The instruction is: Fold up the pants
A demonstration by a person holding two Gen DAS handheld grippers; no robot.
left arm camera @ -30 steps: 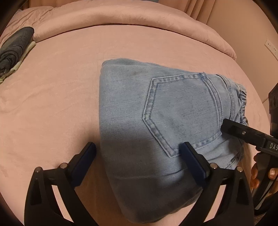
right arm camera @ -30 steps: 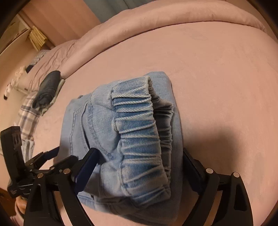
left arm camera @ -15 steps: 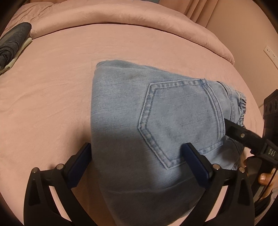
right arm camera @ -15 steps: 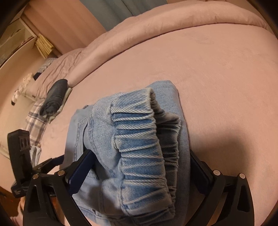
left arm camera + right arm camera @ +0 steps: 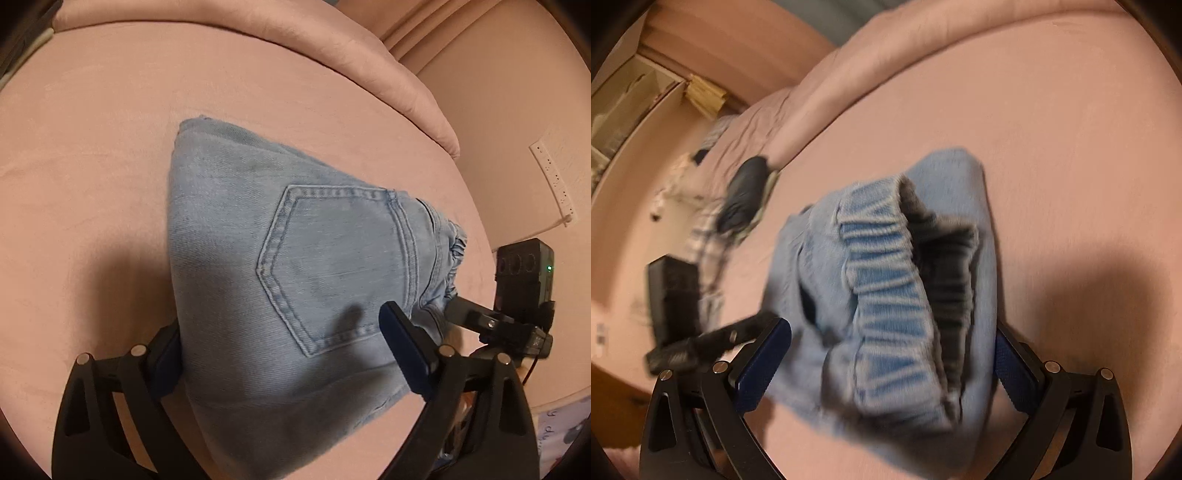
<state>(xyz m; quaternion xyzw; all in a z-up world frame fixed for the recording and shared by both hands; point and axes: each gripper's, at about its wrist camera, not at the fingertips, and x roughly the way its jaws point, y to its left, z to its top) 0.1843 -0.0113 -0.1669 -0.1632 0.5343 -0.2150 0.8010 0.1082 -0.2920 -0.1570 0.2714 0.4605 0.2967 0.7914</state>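
Light blue denim pants point(image 5: 295, 266) lie folded into a thick bundle on a pink bed, back pocket up. My left gripper point(image 5: 284, 350) is open, its jaws straddling the bundle's near end, one under the left edge, one over the pocket corner. In the right wrist view the bundle's elastic waistband point(image 5: 886, 288) faces me, blurred. My right gripper point(image 5: 886, 365) is open, its jaws either side of the waistband end. The right gripper also shows in the left wrist view point(image 5: 491, 325).
The pink bed sheet point(image 5: 92, 184) spreads all round, with a rolled pink duvet point(image 5: 258, 37) along the far side. A dark folded garment point(image 5: 744, 199) and plaid cloth lie at the bed's left. A wall socket strip point(image 5: 552, 177) is at right.
Both grippers have pushed in closer along the bundle. The bundle has shifted and turned a little in view. The waistband end has lifted and opened, showing its dark inside. The right view is motion-blurred.
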